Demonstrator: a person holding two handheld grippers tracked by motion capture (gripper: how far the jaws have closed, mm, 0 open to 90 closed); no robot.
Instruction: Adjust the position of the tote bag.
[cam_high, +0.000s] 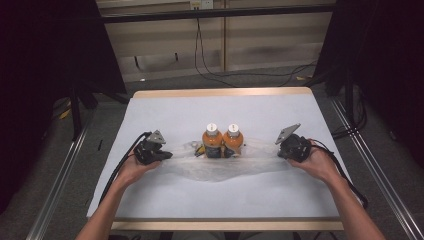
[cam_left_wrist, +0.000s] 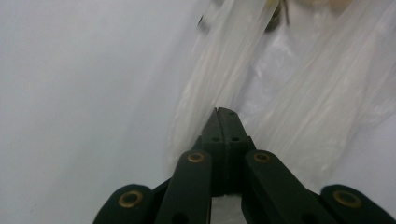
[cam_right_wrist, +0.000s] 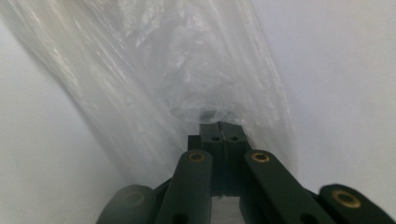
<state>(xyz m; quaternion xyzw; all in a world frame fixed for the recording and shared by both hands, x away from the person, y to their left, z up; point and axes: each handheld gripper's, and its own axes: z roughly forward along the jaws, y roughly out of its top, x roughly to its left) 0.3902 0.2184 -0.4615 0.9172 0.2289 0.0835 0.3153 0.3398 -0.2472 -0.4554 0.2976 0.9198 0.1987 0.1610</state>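
Two orange bottles with white caps, one (cam_high: 212, 141) beside the other (cam_high: 233, 140), stand upright at the table's middle. A clear plastic bag (cam_high: 220, 170) lies stretched flat around their bases; I cannot tell whether they are inside it. My left gripper (cam_high: 167, 155) is shut on the bag's left end, and my right gripper (cam_high: 278, 150) is shut on its right end. In the left gripper view the closed jaws of the left gripper (cam_left_wrist: 225, 112) pinch the wrinkled film of the bag (cam_left_wrist: 280, 107). In the right gripper view the right gripper (cam_right_wrist: 222, 125) likewise clamps the bag (cam_right_wrist: 187, 70).
The table (cam_high: 165, 110) has a pale sheet over it and a wooden rim. A small dark and yellow item (cam_high: 199, 149) lies left of the bottles under the film. Cables trail from both grippers towards the table's sides.
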